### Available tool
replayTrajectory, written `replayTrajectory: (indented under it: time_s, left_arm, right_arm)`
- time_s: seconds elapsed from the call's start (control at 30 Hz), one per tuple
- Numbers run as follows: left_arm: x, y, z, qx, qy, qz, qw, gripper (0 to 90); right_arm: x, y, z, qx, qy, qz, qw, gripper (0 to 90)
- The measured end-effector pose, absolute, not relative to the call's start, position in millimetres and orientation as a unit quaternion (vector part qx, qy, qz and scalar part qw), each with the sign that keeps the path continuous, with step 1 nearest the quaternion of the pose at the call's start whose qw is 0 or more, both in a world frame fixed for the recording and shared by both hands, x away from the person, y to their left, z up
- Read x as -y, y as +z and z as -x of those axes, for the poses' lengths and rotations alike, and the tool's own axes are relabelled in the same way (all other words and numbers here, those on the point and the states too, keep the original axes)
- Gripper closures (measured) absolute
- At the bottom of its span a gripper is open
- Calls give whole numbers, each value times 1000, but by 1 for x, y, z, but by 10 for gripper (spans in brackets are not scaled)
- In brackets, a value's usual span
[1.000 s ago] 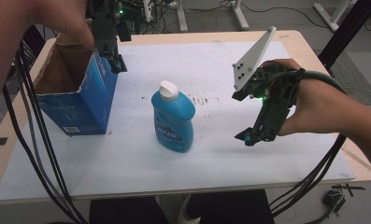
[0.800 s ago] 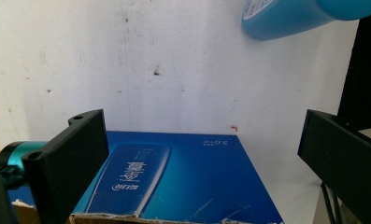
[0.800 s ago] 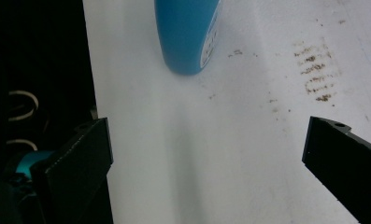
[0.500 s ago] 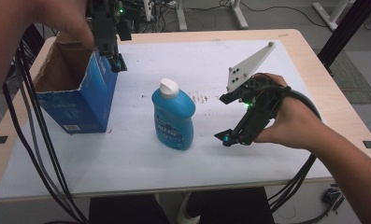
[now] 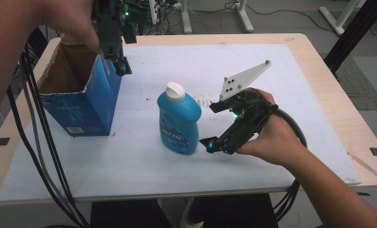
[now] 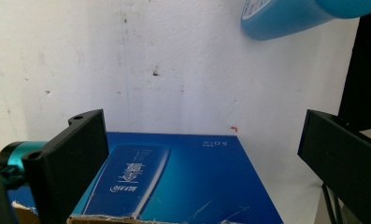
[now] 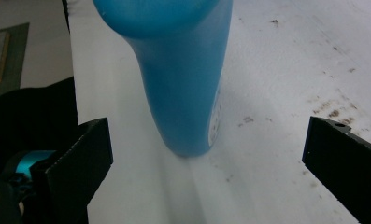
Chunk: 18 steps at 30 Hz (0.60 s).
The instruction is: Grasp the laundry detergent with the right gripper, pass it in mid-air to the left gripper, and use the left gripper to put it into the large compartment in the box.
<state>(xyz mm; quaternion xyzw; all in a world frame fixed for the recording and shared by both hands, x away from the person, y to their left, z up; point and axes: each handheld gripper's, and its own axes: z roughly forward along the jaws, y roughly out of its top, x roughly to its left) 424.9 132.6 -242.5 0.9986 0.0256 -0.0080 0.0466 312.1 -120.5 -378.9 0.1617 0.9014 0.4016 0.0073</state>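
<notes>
The step in hand looks like a grasp on the blue bottle [image 5: 178, 121], with the right gripper [image 5: 213, 143] coming at it from the side. To do it well, the jaws should stay level and wide, slide in until the bottle's narrow body sits squarely between them, and close at mid-height rather than down near the base, where a pinch could tip it. The squeeze should be gentle, since the plastic walls will likely give under pressure. The lift should go straight up, so the base does not drag on the white mat [image 5: 290, 85].

The bottle stands upright near the middle of the mat, somewhat toward its front edge, its white cap [image 5: 175, 91] on top. The right gripper lies low just to the bottle's right, its tip near the base but not touching. In the right gripper view its jaws are spread wide, with the bottle [image 7: 176, 74] ahead and between them, a little left of centre, so a small shift would centre it.

The left gripper [image 5: 119, 64] hangs over the open blue box [image 5: 89, 102] at the mat's left edge, near the back corner. Its jaws are spread too, holding nothing, with the box's printed side [image 6: 174, 179] below them in its own view.
</notes>
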Motion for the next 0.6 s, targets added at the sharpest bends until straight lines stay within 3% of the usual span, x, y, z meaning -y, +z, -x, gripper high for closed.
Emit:
replayTrajectory:
  time_s: [0.6]
  left_arm:
    - [-136,-245,-425,-26,-8,-998,48,17]
  right_arm:
    - [92,-406,-311,-874,450,-183,3,11]
